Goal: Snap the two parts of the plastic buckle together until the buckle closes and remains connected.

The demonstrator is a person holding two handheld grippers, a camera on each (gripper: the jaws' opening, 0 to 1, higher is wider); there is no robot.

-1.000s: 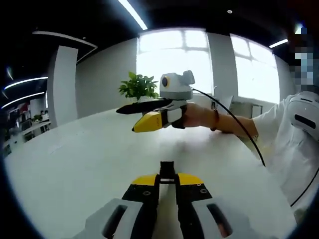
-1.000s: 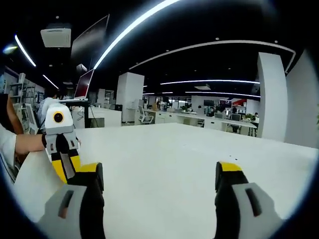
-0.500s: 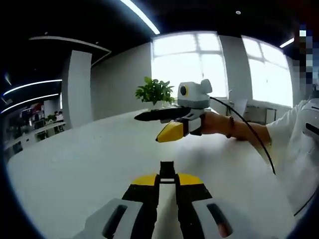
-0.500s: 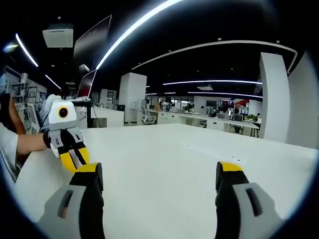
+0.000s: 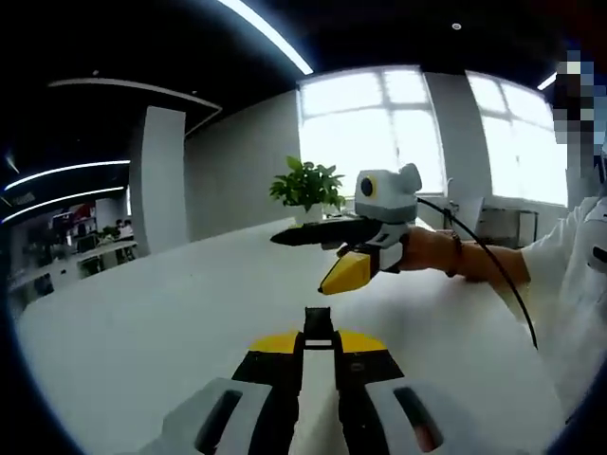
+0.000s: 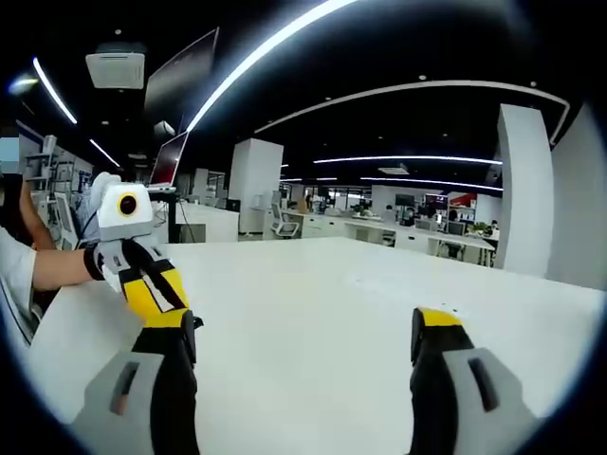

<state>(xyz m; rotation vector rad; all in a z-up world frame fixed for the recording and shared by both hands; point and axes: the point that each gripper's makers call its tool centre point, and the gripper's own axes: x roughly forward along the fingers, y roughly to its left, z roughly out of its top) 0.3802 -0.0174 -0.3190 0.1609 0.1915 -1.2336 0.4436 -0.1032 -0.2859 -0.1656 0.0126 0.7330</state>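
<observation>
At the bottom centre of the left gripper view, the left gripper has its jaws drawn close around a small dark piece that stands up between the tips. It is probably one half of the buckle, though it is too small to tell. Holding it upright and forward would present it for mating. Beyond it, right of centre, the right gripper hangs above the white table, its dark upper finger level and its yellow lower finger angled down, well apart, with nothing seen between them. A plant stands behind it by the window.

In the right gripper view, the same jaws rise wide apart from the bottom corners over bare tabletop. The other buckle half cannot be made out anywhere. Judging by this, mating has not begun.
</observation>
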